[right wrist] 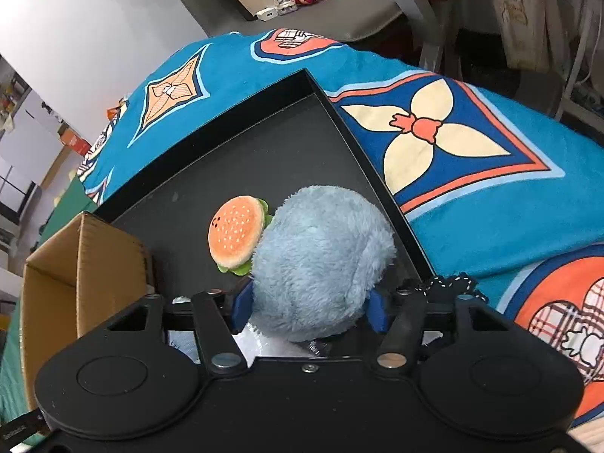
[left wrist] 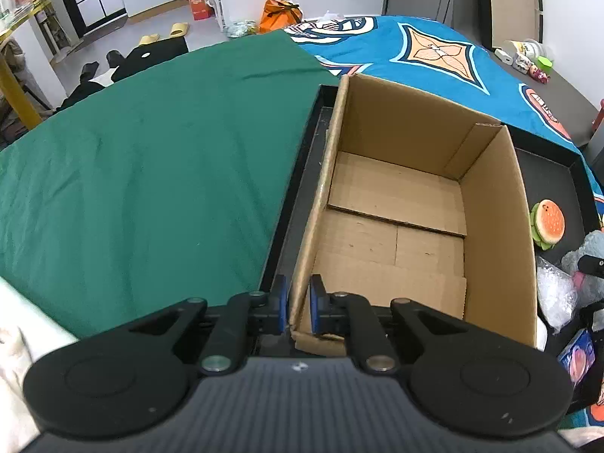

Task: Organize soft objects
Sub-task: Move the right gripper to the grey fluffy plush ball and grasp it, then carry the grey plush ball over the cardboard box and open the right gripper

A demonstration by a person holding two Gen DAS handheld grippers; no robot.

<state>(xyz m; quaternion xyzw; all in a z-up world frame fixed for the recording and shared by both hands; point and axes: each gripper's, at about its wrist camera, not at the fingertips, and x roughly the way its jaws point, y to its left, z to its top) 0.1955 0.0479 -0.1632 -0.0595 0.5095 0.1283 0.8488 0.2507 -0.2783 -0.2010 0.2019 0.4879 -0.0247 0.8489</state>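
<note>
Grey-blue plush toy [right wrist: 321,260] pinched in the right gripper [right wrist: 307,307], cardboard box [left wrist: 396,204] wall clamped by the left gripper [left wrist: 298,304]

The fluffy toy sits in the black tray [right wrist: 264,158] with a burger plush [right wrist: 236,236] touching its far-left side; blue pads press its flanks. The empty box stands in the same tray, its near-left wall nipped between pressed-together pads, green cloth [left wrist: 151,158] beside it, a patterned blue blanket [right wrist: 472,151] beyond

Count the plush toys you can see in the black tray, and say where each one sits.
2. The burger plush lies on the tray floor beside the cardboard box; the blue furry plush sits between the right gripper fingers. Others may be hidden.
</note>
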